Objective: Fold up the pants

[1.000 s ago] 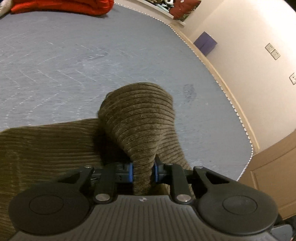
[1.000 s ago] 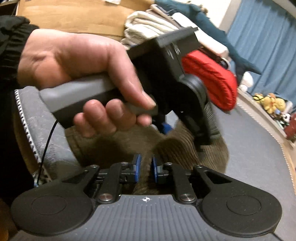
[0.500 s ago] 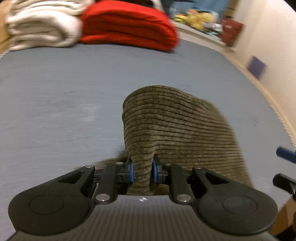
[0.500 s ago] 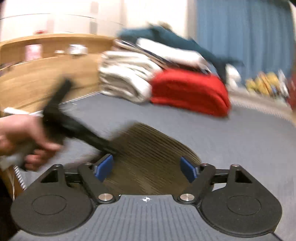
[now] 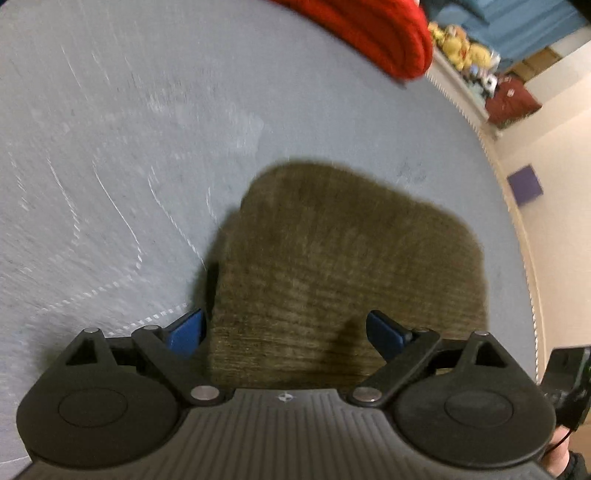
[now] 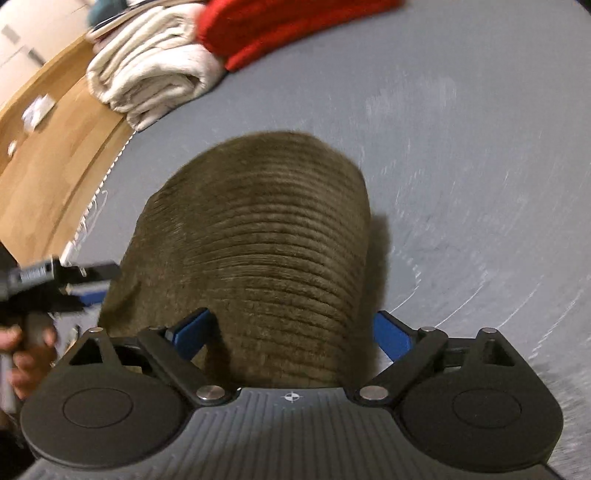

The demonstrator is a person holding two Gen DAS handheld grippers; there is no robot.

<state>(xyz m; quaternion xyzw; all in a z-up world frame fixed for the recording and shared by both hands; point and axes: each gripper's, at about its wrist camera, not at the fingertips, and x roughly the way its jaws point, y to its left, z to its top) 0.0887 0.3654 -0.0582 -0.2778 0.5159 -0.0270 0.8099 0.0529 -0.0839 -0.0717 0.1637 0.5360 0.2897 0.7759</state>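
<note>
The olive-brown corduroy pants (image 5: 343, 258) lie folded in a compact stack on the grey bed surface (image 5: 110, 147). My left gripper (image 5: 284, 328) is open, its blue pads spread over the near edge of the stack and gripping nothing. The pants also show in the right wrist view (image 6: 266, 236). My right gripper (image 6: 291, 328) is open too, its blue pads on either side of the stack's near edge. The left gripper and the hand holding it show at the left of the right wrist view (image 6: 55, 277).
A red folded blanket (image 5: 376, 33) and white folded towels (image 6: 147, 74) lie at the far end of the bed. A wooden board (image 6: 44, 166) borders one side. Stuffed toys (image 5: 461, 40) and a wall (image 5: 554, 184) lie past the other edge.
Both grippers have let go of the pants: the right opened half a second ago, the left just now. The fold that was held up now lies flat on the stack.
</note>
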